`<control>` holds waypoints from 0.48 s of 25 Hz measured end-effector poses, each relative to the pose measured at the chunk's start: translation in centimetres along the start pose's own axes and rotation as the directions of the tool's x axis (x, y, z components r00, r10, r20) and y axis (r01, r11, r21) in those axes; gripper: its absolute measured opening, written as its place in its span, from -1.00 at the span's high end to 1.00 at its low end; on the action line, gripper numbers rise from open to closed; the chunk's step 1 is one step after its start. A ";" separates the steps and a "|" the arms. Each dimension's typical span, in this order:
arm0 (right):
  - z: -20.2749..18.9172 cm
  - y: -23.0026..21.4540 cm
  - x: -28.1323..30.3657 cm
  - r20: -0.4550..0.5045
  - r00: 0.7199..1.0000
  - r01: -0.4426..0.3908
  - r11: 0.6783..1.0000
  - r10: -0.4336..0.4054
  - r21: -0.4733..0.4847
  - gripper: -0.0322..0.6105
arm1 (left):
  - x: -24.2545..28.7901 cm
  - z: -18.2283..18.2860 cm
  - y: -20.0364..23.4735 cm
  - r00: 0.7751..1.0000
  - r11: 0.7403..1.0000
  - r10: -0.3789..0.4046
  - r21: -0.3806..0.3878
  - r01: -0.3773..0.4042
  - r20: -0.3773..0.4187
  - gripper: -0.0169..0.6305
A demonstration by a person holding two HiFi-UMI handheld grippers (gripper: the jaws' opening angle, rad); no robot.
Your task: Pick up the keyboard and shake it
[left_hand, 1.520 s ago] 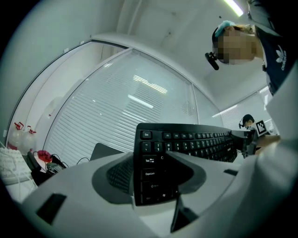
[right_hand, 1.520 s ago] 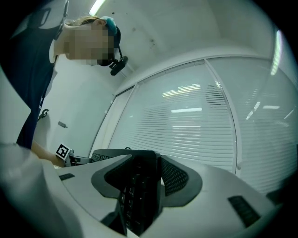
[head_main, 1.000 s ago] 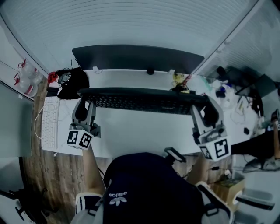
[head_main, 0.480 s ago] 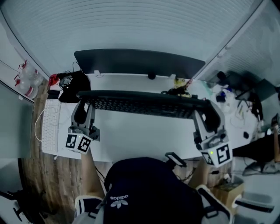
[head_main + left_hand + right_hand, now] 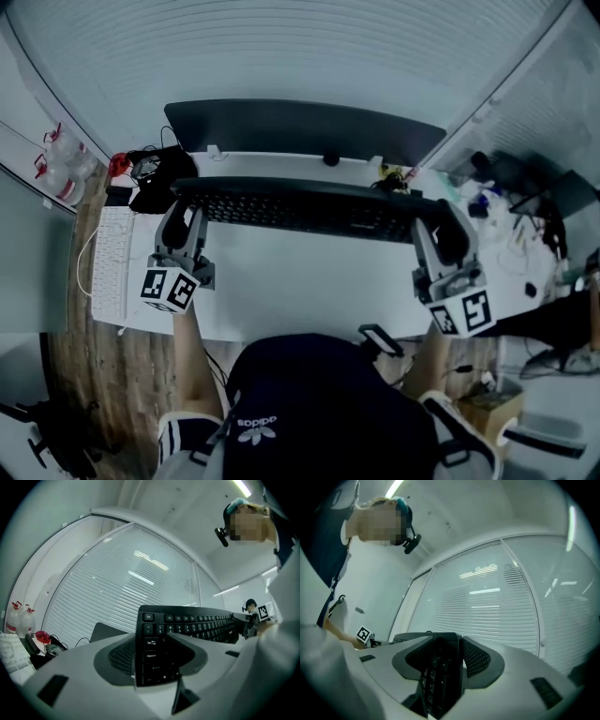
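Note:
A long black keyboard (image 5: 305, 206) hangs in the air above the white desk (image 5: 300, 281), held level by both ends. My left gripper (image 5: 181, 208) is shut on its left end, and in the left gripper view the Esc and Tab keys of the keyboard (image 5: 159, 644) sit between the jaws. My right gripper (image 5: 441, 225) is shut on the right end; in the right gripper view the keyboard (image 5: 443, 672) shows edge-on between the jaws. Both grippers point upward toward the blinds.
A dark monitor (image 5: 300, 131) stands at the desk's back edge. A white keyboard (image 5: 111, 267) lies at the desk's left, near black cables and bags (image 5: 155, 178). Clutter (image 5: 506, 206) covers the right side. Spray bottles (image 5: 61, 164) stand far left.
The keyboard and both grippers have shifted slightly upward and back in the head view, after dipping half a second ago. Both grips are unchanged.

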State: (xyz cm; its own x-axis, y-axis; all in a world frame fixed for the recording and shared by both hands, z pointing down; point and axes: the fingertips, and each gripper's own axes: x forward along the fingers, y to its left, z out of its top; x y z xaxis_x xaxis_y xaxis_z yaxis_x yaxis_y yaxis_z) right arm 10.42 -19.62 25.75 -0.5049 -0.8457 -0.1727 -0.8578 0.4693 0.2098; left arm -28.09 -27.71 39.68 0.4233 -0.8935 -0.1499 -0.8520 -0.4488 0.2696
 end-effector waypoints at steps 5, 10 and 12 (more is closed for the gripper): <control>0.9 0.3 -1.1 0.029 1.000 -0.006 0.999 0.005 0.046 0.35 | -1.0 0.3 -0.4 1.000 0.999 -0.019 -0.050 0.020 0.017 0.32; -0.5 0.3 -1.2 -0.005 1.000 0.005 0.998 -0.005 0.055 0.34 | -0.7 0.2 -0.4 1.000 0.999 -0.012 -0.046 0.013 0.017 0.32; -0.7 0.2 -1.4 -0.003 1.000 0.003 0.998 -0.003 0.070 0.35 | -0.8 0.6 -0.5 1.000 0.999 -0.014 -0.038 0.015 0.016 0.33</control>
State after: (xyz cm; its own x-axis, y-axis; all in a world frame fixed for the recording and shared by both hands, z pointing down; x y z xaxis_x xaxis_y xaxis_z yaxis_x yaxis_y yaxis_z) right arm 11.06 -18.51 26.75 -0.5019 -0.8480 -0.1701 -0.8641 0.4831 0.1414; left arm -28.22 -26.77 39.06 0.4301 -0.8868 -0.1692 -0.8335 -0.4620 0.3030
